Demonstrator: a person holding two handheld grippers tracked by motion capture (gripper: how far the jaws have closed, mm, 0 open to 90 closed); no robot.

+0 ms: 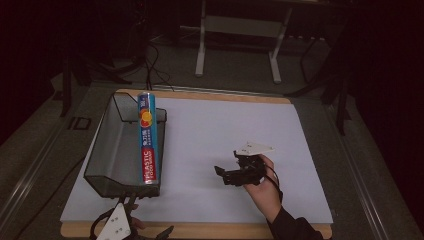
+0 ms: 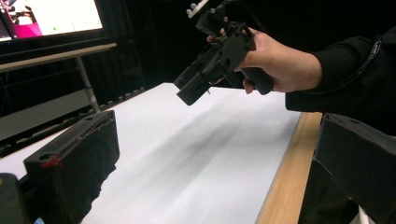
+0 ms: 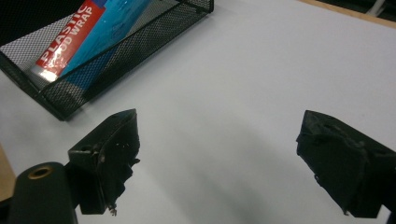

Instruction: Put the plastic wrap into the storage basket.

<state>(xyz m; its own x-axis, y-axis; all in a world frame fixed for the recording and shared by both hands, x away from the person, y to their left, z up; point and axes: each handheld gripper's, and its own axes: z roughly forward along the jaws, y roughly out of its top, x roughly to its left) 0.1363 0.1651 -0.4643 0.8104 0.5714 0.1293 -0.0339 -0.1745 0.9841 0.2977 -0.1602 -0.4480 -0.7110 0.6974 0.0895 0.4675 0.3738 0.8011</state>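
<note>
A long box of plastic wrap [image 1: 147,137] lies in a black wire-mesh basket [image 1: 107,150] at the left edge of the white-covered worktop [image 1: 225,130], its red-lettered end toward the near edge and its blue end propped on the basket's far rim. The box runs along the basket's right wall, lengthwise from the far side of the worktop to the near.

The right gripper [image 1: 225,175], held in a hand [image 1: 265,187] that reaches in from the near edge, hovers above the bare middle of the worktop, well apart from the basket and to its right. Its jaws point left, toward the basket, and stand spread wide with nothing between them; in the right gripper view the white surface shows through the gap, with the basket [image 3: 135,46] and the wrap box [image 3: 79,37] off at the upper left.

The left gripper [image 1: 125,210] sits at the near-left corner of the worktop, just beside the basket's near end. Its jaws are likewise parted and empty. The left gripper view looks across the worktop [image 2: 196,154] and along its wooden near edge, toward the right gripper [image 2: 191,91] held aloft in the sleeved hand [image 2: 280,60].
</note>
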